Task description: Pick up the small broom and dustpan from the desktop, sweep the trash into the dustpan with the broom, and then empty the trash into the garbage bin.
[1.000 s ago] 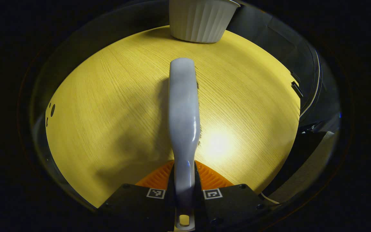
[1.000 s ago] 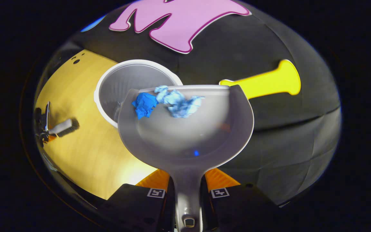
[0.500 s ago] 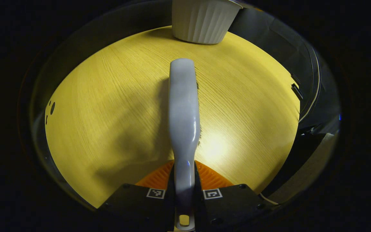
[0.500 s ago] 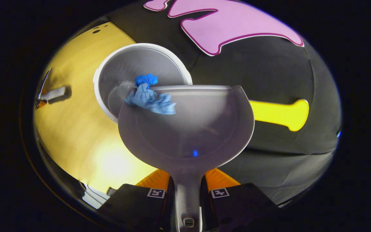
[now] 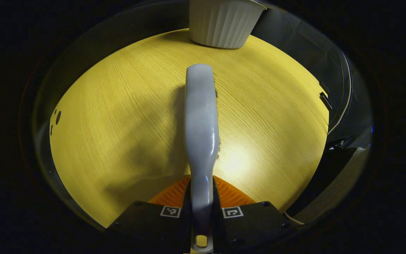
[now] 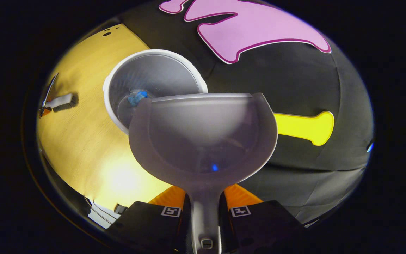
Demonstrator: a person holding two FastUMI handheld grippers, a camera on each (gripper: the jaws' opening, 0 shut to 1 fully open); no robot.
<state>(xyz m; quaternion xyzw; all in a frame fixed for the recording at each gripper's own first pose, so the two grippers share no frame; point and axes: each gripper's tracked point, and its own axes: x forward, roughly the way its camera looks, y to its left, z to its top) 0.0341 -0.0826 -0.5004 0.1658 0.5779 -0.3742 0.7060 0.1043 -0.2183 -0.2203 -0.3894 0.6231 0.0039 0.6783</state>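
Right gripper [image 6: 204, 208] clamped on the dustpan [image 6: 203, 141] handle, both fingers pressing it, pan held up and bare inside, front lip over the rim of the garbage bin [image 6: 153, 81]. Blue trash [image 6: 136, 97] lying down in the bin's bottom. Farther left on the yellow desktop [image 6: 83, 141], small against the wood, the broom [image 6: 59, 101]. Left gripper [image 5: 201, 208] gripping that broom's handle from both sides, bristles down toward the desktop, ribbed white bin wall standing beyond the broom's tip at the far table edge.
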